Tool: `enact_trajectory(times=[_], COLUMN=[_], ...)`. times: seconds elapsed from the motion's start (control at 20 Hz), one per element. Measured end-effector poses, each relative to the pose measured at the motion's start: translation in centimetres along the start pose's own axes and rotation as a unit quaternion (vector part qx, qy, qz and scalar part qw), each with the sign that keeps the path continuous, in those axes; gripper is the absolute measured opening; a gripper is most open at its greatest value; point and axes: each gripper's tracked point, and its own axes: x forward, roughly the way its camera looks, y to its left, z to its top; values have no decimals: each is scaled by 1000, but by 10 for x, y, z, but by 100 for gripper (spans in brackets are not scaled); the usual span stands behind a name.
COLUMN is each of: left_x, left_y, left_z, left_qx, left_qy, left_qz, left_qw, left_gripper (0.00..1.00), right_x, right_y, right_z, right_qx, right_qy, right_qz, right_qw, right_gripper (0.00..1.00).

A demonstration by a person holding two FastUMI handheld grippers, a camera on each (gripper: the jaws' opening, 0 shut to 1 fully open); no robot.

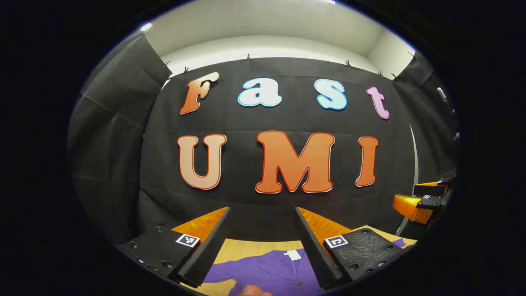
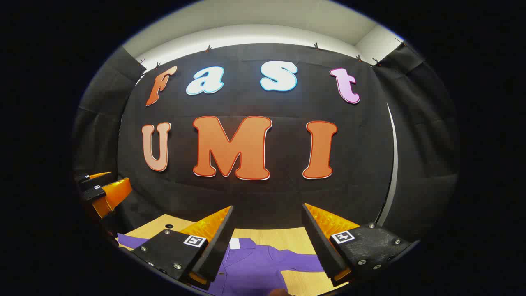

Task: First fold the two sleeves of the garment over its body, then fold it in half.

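Both tongs are raised above the counter, facing the booth wall. The left tongs (image 1: 263, 230) stand wide apart and hold nothing; the right tongs (image 2: 267, 230) likewise stand wide and hold nothing. Beneath them, the purple garment (image 1: 267, 269) lies flat on the wooden counter (image 1: 242, 248), collar toward the wall, one sleeve (image 2: 296, 261) spread sideways. Judgement: the fabric is light, soft and limp. Grip each sleeve near its cuff edge. No containers are present.

The purple garment (image 1: 267, 269) lay flat and unfolded on the table below the wide-apart jaws, its white neck label (image 2: 234, 243) toward the far edge, one sleeve (image 2: 298, 263) spread sideways.
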Motion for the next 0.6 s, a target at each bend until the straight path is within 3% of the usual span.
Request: enact_trajectory(times=[0.1,0.15,0.2,0.6], left_x=[-2,-3,-4,-6], left_y=[0,2,2,12], left_z=[-2,-1,0,-1], left_qx=[1,2,3,9], left_qy=[2,2,1,2], left_qz=[-1,1,1,14], left_qw=[1000,1000,1000,1000], left_gripper=[93,95,95,95], right_x=[-2,-2,-3,1], right_y=[-1,-1,-2,12], right_z=[0,1,0,4], right_qx=[-1,-3,-4,-14], right_qy=[0,-1,0,-5], right_qz=[-1,-2,-2,15], right_qw=[1000,1000,1000,1000], right_gripper=[95,100,95,95])
